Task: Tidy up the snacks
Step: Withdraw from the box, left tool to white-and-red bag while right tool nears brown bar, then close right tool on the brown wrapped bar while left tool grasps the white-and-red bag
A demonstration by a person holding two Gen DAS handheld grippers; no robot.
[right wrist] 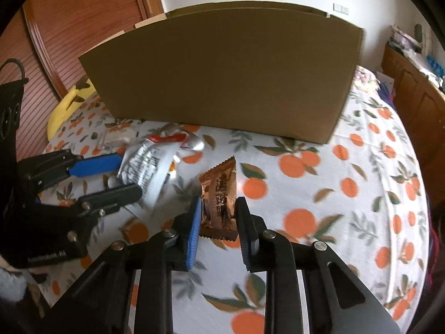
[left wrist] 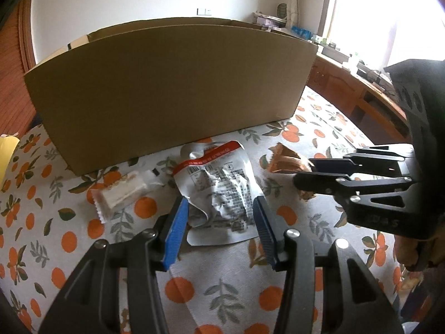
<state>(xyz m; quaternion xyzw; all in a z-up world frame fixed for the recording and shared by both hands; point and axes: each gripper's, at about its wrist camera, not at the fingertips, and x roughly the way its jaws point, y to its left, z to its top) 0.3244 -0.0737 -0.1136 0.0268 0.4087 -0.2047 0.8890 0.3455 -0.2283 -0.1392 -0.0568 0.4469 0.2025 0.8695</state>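
- The right claw [right wrist: 218, 217] is pointing down at the orange-patterned cloth [right wrist: 319, 194] and is clenching a brown snack packet [right wrist: 219, 194], its pads pressing the packet's two sides.
- The packet is standing upright between the right claw's fingers, its serrated lower edge sitting at the cloth.
- The left claw [left wrist: 219, 222] is hanging partly spread over a crumpled silver pouch [left wrist: 219, 192]; its blue pads [left wrist: 175, 236] are flanking the pouch's near end, and whether they are touching it cannot be told.
- A small white wrapped snack [left wrist: 119, 194] is lying just to the left of the left claw, apart from the pouch.
- A large cardboard box [left wrist: 167, 91] is standing beyond both claws, its plain wall facing them.
- A yellow object [right wrist: 66, 105] is lying far left of the box.
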